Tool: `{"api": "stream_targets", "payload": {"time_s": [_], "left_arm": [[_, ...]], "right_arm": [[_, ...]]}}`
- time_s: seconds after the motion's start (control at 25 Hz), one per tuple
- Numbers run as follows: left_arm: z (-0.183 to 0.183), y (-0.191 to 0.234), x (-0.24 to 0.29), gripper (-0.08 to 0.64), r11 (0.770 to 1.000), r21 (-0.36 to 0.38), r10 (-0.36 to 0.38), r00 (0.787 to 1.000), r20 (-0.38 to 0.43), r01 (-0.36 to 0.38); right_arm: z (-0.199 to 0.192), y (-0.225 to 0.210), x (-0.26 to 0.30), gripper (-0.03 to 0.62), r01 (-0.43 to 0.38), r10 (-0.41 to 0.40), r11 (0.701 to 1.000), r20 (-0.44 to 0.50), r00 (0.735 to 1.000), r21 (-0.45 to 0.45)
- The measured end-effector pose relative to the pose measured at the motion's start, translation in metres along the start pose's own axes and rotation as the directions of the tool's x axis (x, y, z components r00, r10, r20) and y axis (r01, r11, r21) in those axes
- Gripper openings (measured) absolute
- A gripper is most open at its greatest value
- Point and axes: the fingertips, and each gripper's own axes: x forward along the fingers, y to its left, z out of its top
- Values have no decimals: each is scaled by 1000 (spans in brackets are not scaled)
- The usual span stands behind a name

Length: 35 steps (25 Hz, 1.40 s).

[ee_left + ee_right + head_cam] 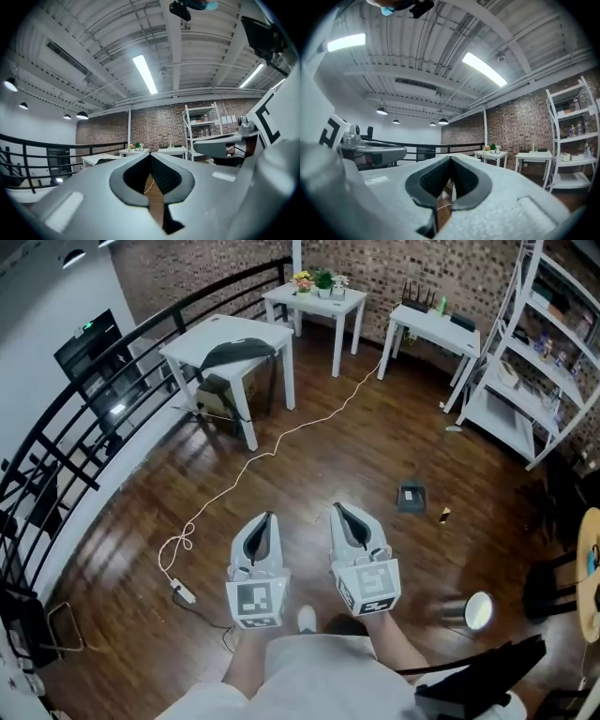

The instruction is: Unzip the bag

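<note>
Left tool (268, 517) and right tool (338, 509) are both clenched on nothing, side by side above the floor (375, 446). Well ahead, the dark bag (239, 353) lies on a white bench (199, 340), its long axis running left to right.

1. Head view: from high above the wooden floor (375, 446), looking steeply down, with the plant table (315, 296) far off near the top edge.
2. Left gripper view: low, tilted upward along its jaws, with the plant table (134, 151) distant, just left of them.
3. Right gripper view: likewise, with the plant table (491, 153) to the right of its jaws.
4. All three views share that table.
</note>
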Motion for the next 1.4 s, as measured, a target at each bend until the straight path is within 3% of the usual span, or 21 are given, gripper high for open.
{"api": "stream_targets", "payload": {"time_s": [0.2, 0.88, 1.12, 1.4], "left_arm": [[-6, 16, 28, 17, 999, -9, 35, 999, -21, -35], [5, 47, 218, 17, 981, 22, 194, 981, -1, -194], [-11, 62, 246, 17, 974, 28, 225, 973, -54, -223], [-23, 118, 301, 17, 976, 21, 220, 974, -57, -219]], "right_arm": [[-2, 2, 37, -11, -68, 68, 998, -17, 998, -9], [21, -123, 215, -11, -199, 199, 980, 40, 979, -8], [1, -129, 255, -11, -244, 245, 969, -4, 970, 31], [-11, -127, 333, -11, -240, 241, 970, -31, 970, 30]]}}
